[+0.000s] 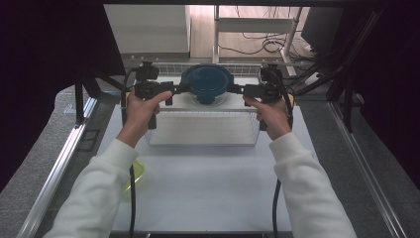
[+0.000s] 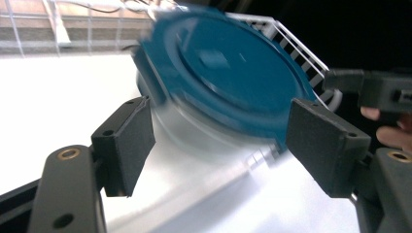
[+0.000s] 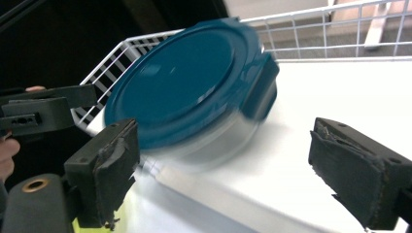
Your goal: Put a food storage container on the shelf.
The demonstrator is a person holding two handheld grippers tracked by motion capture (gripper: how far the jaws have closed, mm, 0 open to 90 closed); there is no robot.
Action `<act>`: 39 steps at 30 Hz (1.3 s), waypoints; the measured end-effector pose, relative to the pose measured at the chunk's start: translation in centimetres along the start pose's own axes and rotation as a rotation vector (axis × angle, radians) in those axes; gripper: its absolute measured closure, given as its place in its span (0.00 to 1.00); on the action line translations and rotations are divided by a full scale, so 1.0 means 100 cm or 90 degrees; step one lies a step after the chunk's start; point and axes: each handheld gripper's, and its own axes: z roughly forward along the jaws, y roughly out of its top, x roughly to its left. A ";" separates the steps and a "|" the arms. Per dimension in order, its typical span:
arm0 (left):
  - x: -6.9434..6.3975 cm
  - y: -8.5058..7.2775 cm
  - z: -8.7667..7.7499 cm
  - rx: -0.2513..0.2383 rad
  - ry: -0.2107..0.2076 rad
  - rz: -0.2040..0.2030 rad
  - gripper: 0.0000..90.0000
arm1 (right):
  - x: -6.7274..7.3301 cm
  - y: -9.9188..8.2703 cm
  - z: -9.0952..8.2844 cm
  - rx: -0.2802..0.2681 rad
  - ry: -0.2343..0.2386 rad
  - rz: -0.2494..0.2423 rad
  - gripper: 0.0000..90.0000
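Container (image 1: 207,83) blurred in both gripper views, contents unreadable. Round, clear body, blue lid (image 2: 228,73), sitting in the rear section of the white wire basket (image 1: 203,130), near its back rim. Front section of the basket looks empty. Left tool (image 1: 179,89) and right tool (image 1: 235,89) flank the container, jaws spread, pinching nothing. Yellow-green item (image 1: 138,173) half hidden behind left sleeve. White worktop (image 1: 208,188), grey floor, cables behind.
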 end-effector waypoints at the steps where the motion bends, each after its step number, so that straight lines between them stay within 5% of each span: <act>1: -0.002 -0.004 -0.003 0.002 -0.002 0.007 0.28 | 0.001 -0.006 -0.007 -0.005 0.004 -0.014 0.14; 10: -0.022 -0.073 -0.033 0.022 -0.045 0.063 0.28 | -0.001 -0.061 -0.043 -0.003 0.035 -0.106 0.20; 15: -0.026 -0.106 -0.037 0.036 -0.044 0.088 0.28 | 0.000 -0.094 -0.051 -0.012 0.028 -0.152 0.26; 20: -0.025 -0.138 -0.038 0.057 -0.028 0.108 0.28 | -0.004 -0.130 -0.053 0.009 0.037 -0.155 0.27; 27: -0.012 -0.183 -0.037 0.084 -0.001 0.102 0.29 | -0.012 -0.172 -0.043 0.071 0.016 -0.156 0.27; 32: 0.001 -0.210 -0.033 0.109 0.023 0.074 0.28 | -0.017 -0.197 -0.036 0.105 0.014 -0.149 0.27; 39: 0.006 -0.227 -0.029 0.127 0.039 0.065 0.26 | -0.018 -0.215 -0.027 0.139 0.027 -0.172 0.27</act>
